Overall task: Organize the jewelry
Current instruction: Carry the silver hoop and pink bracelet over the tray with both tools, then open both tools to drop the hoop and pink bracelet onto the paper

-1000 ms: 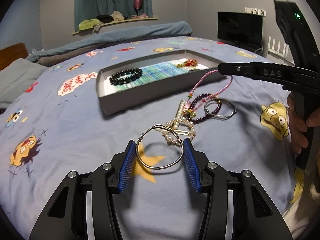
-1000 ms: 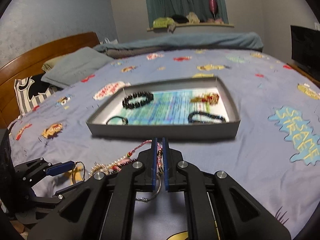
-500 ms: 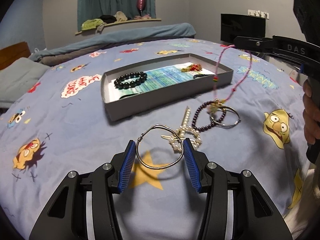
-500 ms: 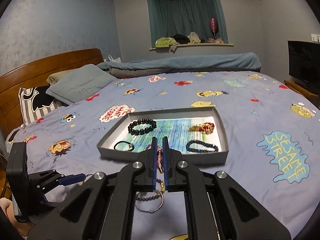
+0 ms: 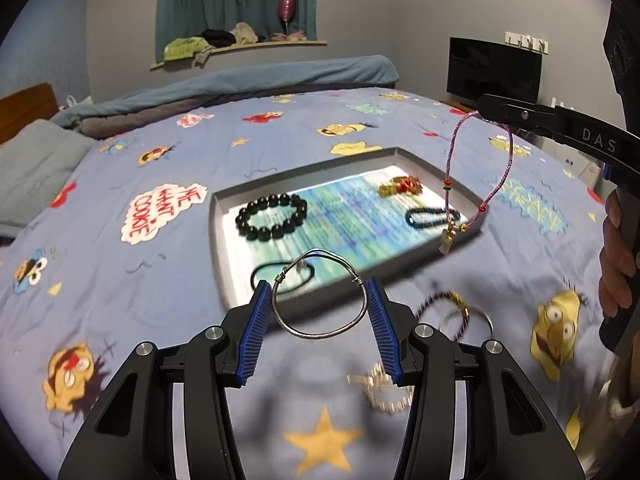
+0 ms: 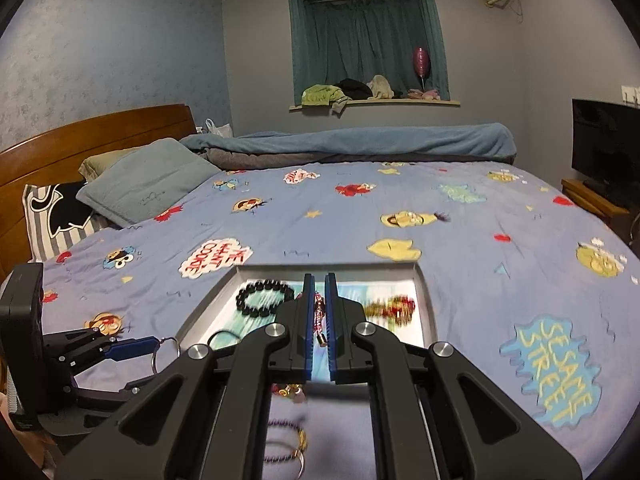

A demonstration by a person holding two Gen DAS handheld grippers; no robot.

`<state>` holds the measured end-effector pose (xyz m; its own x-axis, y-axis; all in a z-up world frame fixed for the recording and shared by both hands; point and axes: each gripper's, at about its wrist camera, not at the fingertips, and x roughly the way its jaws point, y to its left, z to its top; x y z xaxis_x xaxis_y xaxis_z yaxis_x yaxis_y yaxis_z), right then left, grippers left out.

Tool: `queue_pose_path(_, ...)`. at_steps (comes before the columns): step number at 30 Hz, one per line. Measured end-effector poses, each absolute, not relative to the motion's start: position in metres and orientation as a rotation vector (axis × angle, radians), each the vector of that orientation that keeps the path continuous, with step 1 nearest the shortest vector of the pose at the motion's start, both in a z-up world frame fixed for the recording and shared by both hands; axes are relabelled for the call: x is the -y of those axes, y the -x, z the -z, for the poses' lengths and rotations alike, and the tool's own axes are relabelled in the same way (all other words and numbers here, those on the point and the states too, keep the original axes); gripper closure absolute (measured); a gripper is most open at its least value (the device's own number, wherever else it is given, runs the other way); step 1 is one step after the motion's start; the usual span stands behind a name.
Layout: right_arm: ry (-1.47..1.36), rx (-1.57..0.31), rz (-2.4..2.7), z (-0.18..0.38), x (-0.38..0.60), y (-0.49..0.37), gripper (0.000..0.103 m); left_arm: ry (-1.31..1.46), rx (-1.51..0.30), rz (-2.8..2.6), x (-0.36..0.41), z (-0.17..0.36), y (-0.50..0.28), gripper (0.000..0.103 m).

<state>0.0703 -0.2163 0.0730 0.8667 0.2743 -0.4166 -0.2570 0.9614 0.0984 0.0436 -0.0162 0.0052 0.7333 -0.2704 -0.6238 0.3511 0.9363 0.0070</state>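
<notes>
My left gripper (image 5: 318,300) is shut on a silver wire bangle (image 5: 320,332), held above the bed near the front wall of the grey tray (image 5: 218,248). My right gripper (image 6: 319,312) is shut on a pink cord necklace (image 5: 502,172) that hangs in a loop over the tray's right corner; the necklace also shows between the pads in the right wrist view (image 6: 319,314). The tray holds a black bead bracelet (image 5: 272,216), a red-gold piece (image 5: 400,186), a dark bead bracelet (image 5: 428,216) and a thin black band (image 5: 280,276). The left gripper also shows in the right wrist view (image 6: 160,346).
On the cartoon bedsheet below lie a purple bead bracelet with a silver ring (image 5: 456,316) and a pearl piece (image 5: 384,392). Pillows (image 6: 148,180) and a wooden headboard (image 6: 92,140) are at the left. A TV (image 6: 606,148) stands at the right.
Both grippers have risen and moved toward the tray. The bangle has been lifted off the sheet. The pink necklace has come fully off the bed and now hangs over the tray.
</notes>
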Motion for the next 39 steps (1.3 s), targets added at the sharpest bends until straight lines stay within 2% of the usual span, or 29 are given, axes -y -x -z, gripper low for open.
queue_pose_path(11,-0.058,-0.425,-0.274,-0.079,0.214,-0.146,0.098,-0.152,-0.674,0.340,0.041,-0.010,-0.129,0.053)
queue_pose_path(19,-0.095,-0.489,-0.238,-0.045,0.218,-0.200,0.098,-0.134,-0.735,0.385,0.074,0.015,-0.172,0.053)
queue_pose_path(30,-0.028,-0.651,-0.126,-0.003,0.217,-0.234,0.098,-0.142,-0.781,0.393,0.088,0.041,-0.190,0.053)
queue_pose_path(39,0.007,-0.702,-0.039,0.012,0.226,-0.237,0.098,-0.152,-0.834,0.383,0.087,0.048,-0.191,0.053)
